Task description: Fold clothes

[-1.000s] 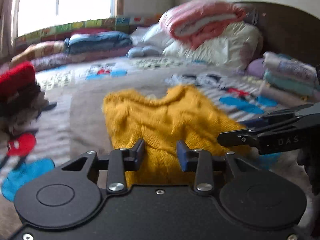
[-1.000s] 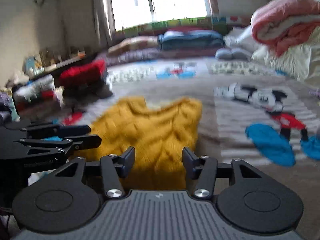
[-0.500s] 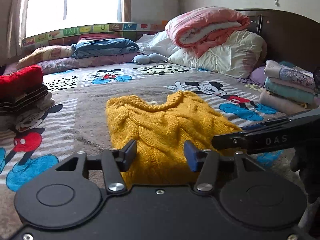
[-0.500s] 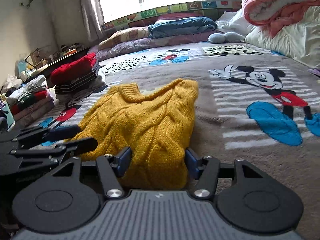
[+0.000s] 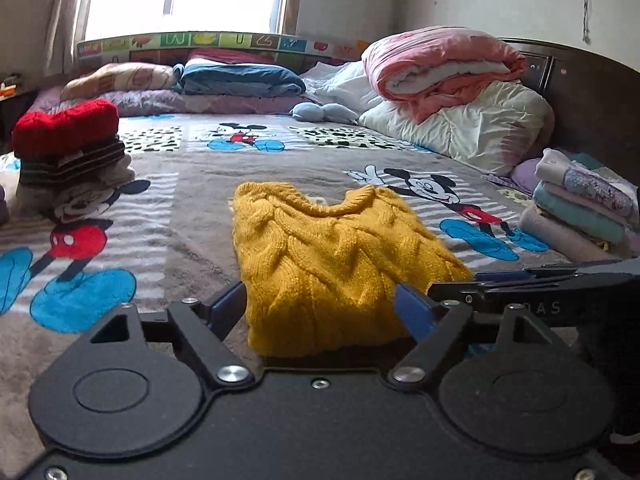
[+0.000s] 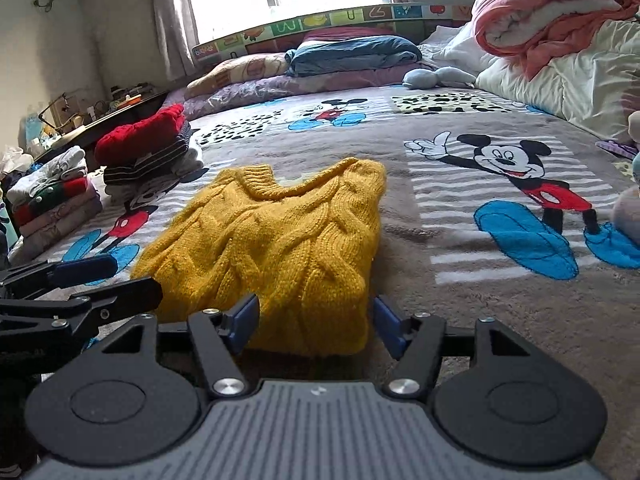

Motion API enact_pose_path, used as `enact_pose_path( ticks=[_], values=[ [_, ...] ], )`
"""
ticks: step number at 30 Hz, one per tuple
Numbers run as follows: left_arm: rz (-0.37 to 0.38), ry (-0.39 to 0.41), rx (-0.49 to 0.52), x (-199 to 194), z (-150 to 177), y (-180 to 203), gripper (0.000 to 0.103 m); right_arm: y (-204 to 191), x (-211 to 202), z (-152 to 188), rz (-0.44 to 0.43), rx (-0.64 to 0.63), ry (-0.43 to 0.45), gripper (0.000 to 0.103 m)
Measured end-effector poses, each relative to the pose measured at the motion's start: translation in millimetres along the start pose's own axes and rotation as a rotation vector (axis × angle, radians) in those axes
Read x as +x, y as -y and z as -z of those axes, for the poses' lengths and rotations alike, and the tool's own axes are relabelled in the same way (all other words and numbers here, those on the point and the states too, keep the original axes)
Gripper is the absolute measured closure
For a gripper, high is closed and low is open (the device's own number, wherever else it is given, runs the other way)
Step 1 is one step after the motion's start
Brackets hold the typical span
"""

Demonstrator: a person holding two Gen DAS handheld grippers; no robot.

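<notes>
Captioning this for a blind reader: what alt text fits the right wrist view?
A folded yellow cable-knit sweater lies on a grey cartoon-mouse blanket, just beyond the right tongs, whose jaws stand open and empty. The left tongs show at the left edge, and stacks of folded clothes sit behind.

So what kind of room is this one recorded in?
A bedroom, most likely a child's: a bed under a cartoon-mouse blanket, piled quilts against a dark headboard, and stacks of folded clothes.

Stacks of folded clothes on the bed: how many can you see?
3. A red-topped stack left of the yellow sweater, another stack nearer that bed edge, and a pastel stack on the right. More may be hidden.
</notes>
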State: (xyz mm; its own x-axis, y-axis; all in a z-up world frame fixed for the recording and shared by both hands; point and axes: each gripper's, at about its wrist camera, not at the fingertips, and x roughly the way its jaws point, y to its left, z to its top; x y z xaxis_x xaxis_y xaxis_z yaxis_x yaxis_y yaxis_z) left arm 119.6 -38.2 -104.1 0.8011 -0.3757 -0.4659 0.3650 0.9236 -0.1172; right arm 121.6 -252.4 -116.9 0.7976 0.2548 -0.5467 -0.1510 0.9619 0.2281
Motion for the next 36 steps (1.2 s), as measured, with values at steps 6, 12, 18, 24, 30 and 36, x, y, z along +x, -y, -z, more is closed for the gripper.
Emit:
enact_pose_path(
  ticks=[6, 12, 18, 24, 30, 36],
  values=[
    [-0.012, -0.037, -0.049, -4.6, 0.6, -1.3, 0.017, -2.1, -5.5, 1.8, 0.004, 0.005, 0.001, 0.034],
    [-0.047, -0.149, -0.126, -0.8, 3.7, -7.2, 0.014, -1.6, -10.4, 4.5, -0.006, 0.026, 0.000, 0.030],
    [-0.093, -0.265, -0.149, 3.8, 10.1, -6.8, 0.014, 5.2, -17.6, 15.5, -0.042, 0.091, -0.010, 0.021],
    [-0.097, -0.307, -0.135, 3.1, 12.9, -1.3, 0.013, 13.0, -22.6, 33.0, -0.056, 0.170, -0.041, 0.016],
    [-0.077, -0.323, -0.116, 3.0, 14.3, 3.2, 0.013, 20.3, -25.4, 48.3, -0.061, 0.232, -0.064, 0.014],
    [-0.072, -0.323, -0.126, 2.6, 13.8, 0.2, 0.013, 23.5, -26.0, 53.1, -0.070, 0.262, -0.057, 0.014]
  ],
)
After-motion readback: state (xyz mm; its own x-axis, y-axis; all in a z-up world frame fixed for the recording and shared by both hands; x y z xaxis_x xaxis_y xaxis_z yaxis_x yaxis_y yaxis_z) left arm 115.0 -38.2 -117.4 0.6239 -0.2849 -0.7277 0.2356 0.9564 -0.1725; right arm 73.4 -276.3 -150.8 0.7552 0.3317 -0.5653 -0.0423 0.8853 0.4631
